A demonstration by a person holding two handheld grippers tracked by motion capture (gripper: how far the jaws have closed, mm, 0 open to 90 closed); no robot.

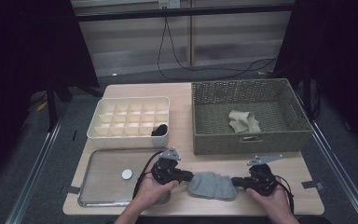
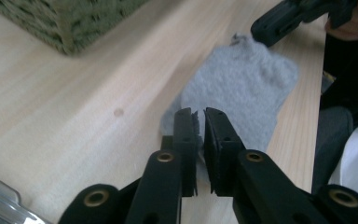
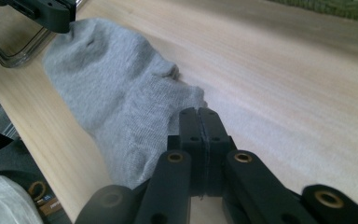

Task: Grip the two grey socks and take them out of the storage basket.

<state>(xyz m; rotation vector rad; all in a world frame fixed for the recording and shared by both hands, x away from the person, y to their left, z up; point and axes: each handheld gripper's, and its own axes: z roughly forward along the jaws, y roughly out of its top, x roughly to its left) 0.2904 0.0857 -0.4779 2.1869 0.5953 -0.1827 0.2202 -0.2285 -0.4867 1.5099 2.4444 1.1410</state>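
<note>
While both grippers pinch it, a grey sock (image 1: 212, 185) lies stretched between them at the table's (image 1: 182, 95) near edge.

The sock's long axis runs left to right across the table, in line with the two grippers. The left gripper (image 1: 186, 176) holds the left end, a thin fold of cloth between its nearly closed jaws, as the left gripper view (image 2: 199, 122) shows. The right gripper (image 1: 235, 181) holds the right end, jaws pressed together on the fabric edge (image 3: 199, 122). Both hands are equally near. A compartment box (image 1: 128, 119), with a dark item in one front cell, sits behind the left hand; a woven basket (image 1: 249, 140) stands behind the right.
</note>
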